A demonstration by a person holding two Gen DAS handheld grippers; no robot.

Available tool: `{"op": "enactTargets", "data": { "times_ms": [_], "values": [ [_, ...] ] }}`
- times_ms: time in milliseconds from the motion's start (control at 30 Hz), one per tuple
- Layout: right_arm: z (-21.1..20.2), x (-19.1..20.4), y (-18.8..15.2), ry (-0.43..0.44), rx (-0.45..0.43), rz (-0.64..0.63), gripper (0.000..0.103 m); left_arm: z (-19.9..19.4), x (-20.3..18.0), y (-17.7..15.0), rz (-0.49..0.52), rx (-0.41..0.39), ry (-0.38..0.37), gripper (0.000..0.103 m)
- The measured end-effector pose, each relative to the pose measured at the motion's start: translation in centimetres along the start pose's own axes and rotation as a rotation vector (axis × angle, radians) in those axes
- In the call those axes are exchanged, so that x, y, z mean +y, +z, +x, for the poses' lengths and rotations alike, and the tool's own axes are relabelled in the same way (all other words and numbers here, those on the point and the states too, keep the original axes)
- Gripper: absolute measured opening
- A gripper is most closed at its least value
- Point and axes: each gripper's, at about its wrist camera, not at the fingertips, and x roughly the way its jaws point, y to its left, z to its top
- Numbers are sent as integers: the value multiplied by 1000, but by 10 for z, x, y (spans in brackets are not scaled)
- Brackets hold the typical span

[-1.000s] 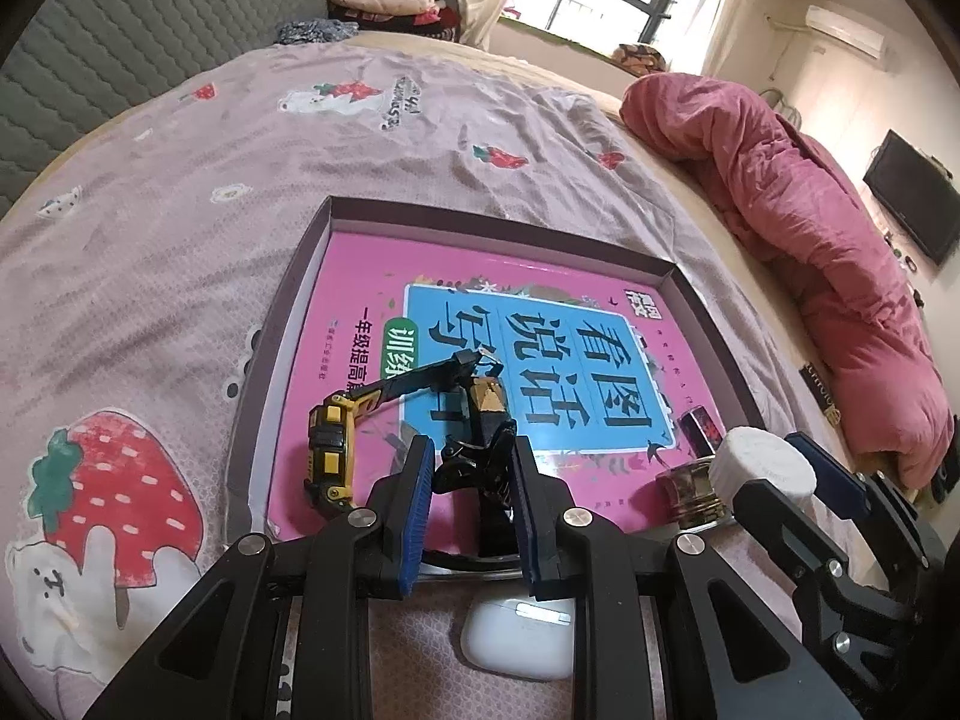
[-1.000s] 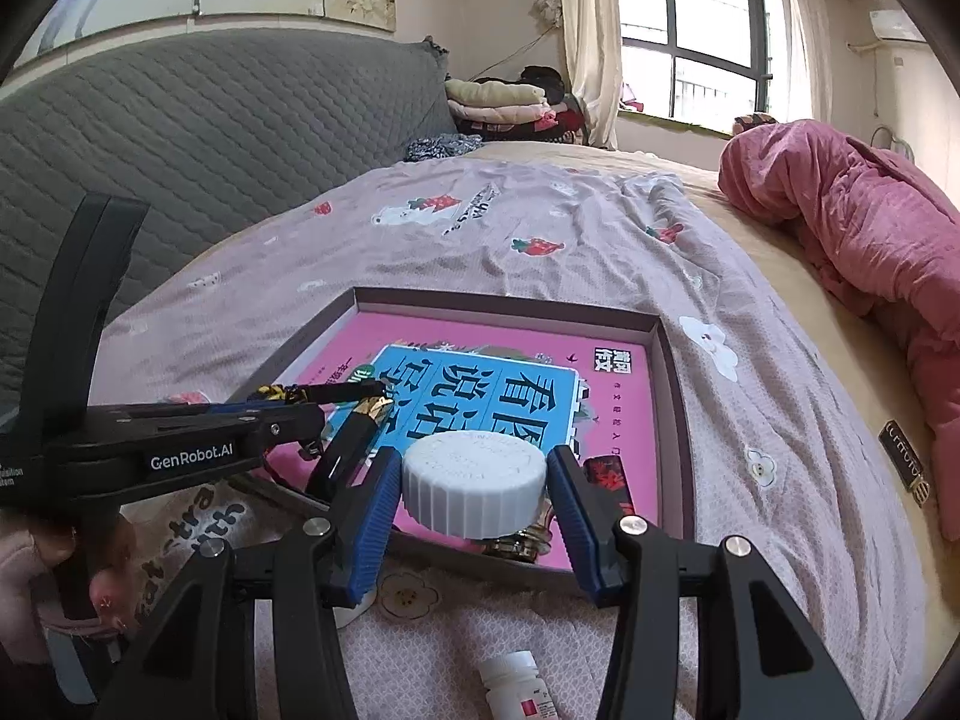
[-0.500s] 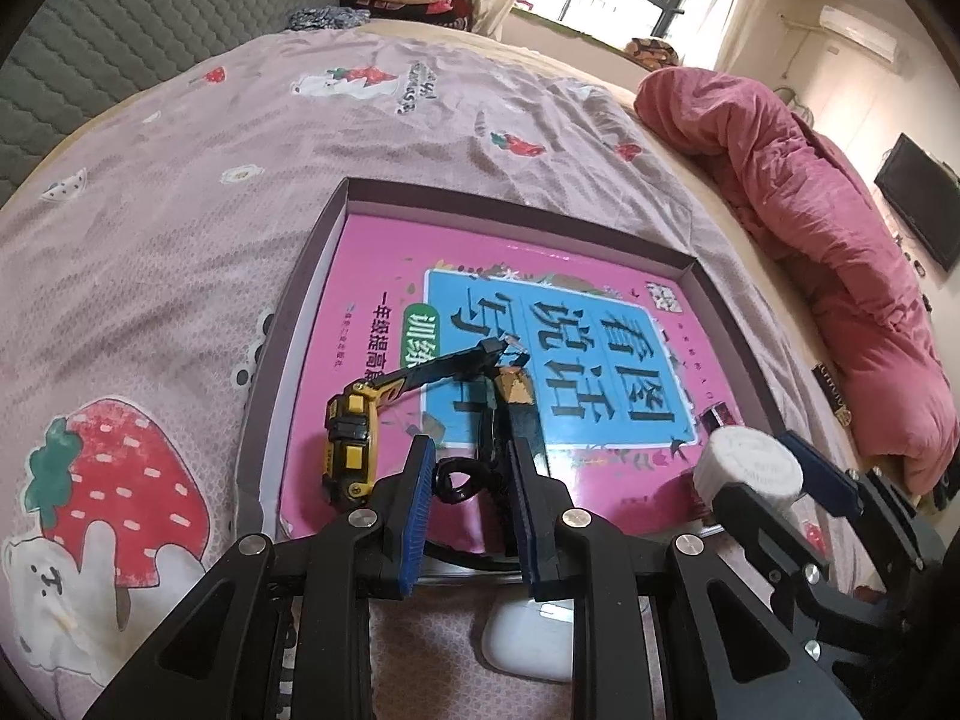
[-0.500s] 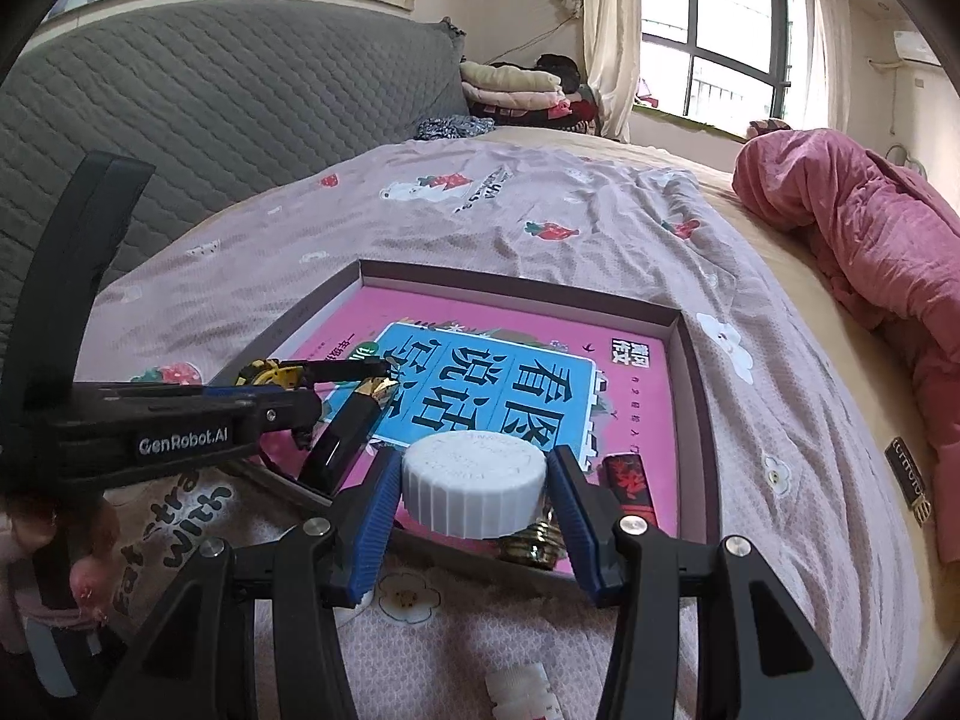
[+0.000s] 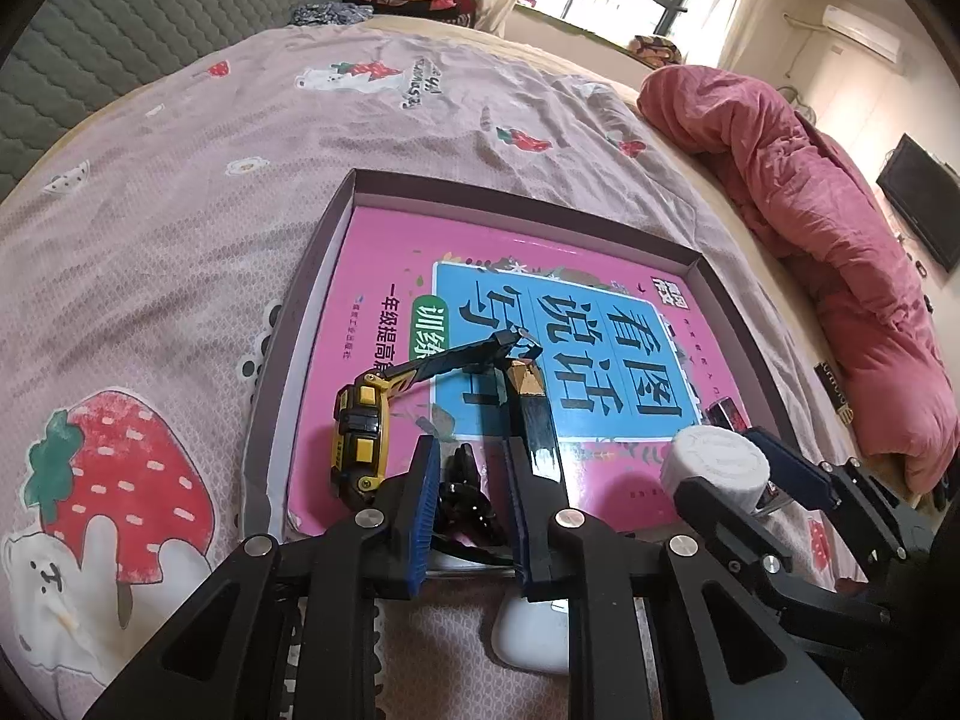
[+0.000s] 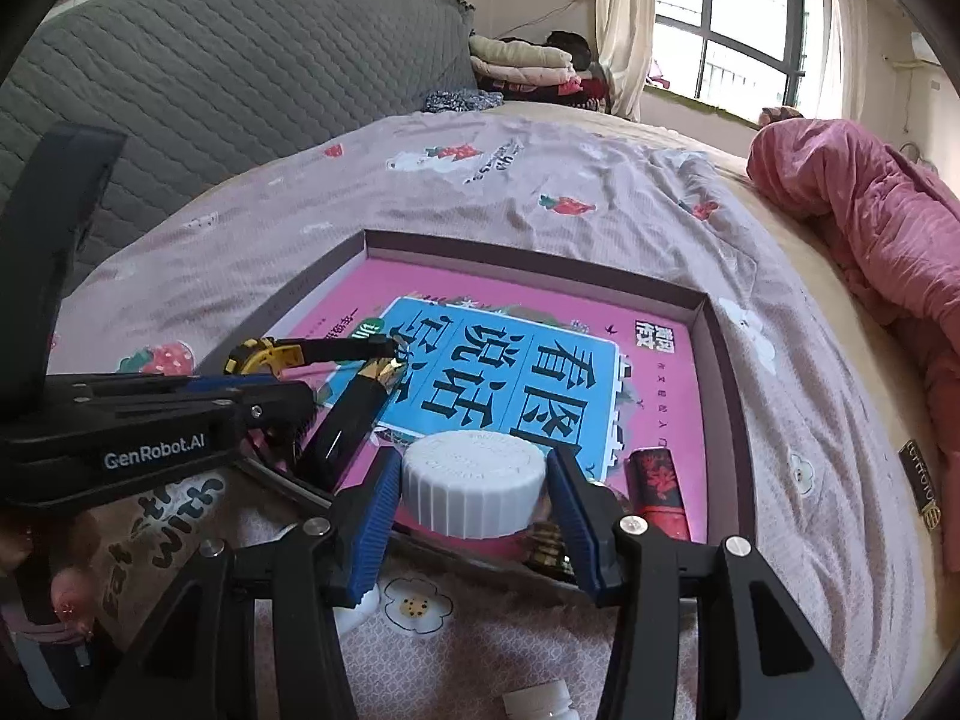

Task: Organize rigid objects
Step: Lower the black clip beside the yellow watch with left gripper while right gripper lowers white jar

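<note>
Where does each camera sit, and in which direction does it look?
Left wrist: on the left gripper, looking down at the tray; its own fingers close on a black clip; the right gripper shows at right.
Right wrist: on the right gripper, same direction; its fingers hold a white cap; a hand shows at left.
Shared: tray, pink book, watch.

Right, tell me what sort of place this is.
Most likely a bedroom in a home: the work happens on a bed with a strawberry-print sheet, a rumpled pink quilt lies alongside, and a grey padded headboard stands behind.
</note>
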Motion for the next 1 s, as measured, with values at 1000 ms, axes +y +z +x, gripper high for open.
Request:
{"op": "enactTargets", "data": {
  "times_ms": [1000],
  "values": [
    [33, 5, 9, 37, 178, 24, 50, -7, -3, -5, 30, 12, 0, 21]
  ]
}}
